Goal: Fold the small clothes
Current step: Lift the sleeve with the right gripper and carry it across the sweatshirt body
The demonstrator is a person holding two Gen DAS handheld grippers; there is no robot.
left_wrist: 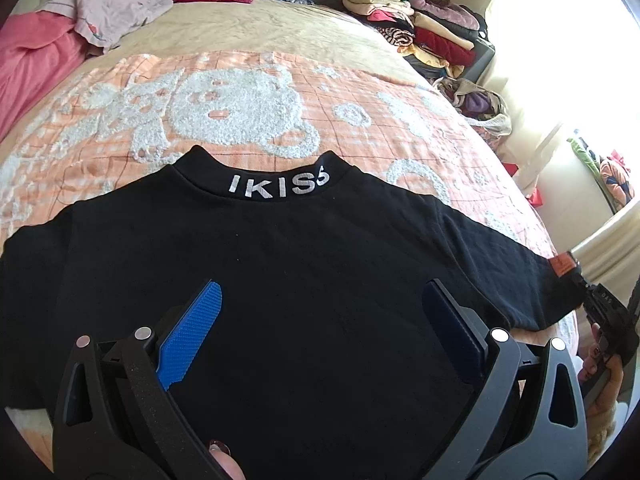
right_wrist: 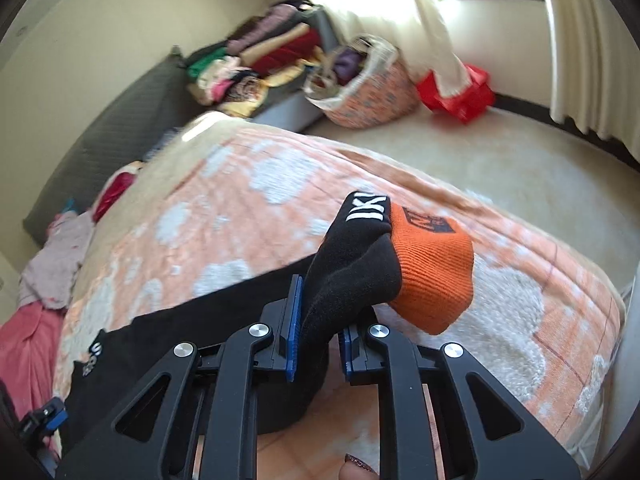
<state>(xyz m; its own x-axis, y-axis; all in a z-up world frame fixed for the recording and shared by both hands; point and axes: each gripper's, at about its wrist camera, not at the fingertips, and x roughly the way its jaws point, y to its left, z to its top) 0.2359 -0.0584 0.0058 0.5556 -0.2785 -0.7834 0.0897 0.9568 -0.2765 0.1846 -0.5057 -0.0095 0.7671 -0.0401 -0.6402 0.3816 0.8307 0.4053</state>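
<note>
A black top [left_wrist: 288, 264] with white "IKISS" lettering on the collar [left_wrist: 280, 186] lies spread flat on the orange and white bedspread [left_wrist: 224, 100]. My left gripper [left_wrist: 320, 308] is open and hovers over the middle of the top, holding nothing. My right gripper [right_wrist: 320, 304] is shut on the top's right sleeve [right_wrist: 344, 276], whose orange cuff [right_wrist: 432, 272] sticks out past the fingers. The sleeve is lifted off the bed. The right gripper also shows in the left wrist view [left_wrist: 600, 304] at the sleeve end.
A stack of folded clothes [left_wrist: 416, 12] stands at the bed's far right. Loose pink and lilac clothes [left_wrist: 100, 12] lie at the far left. A basket of clothes [right_wrist: 360, 84] and a red box [right_wrist: 460, 92] sit on the floor beside the bed.
</note>
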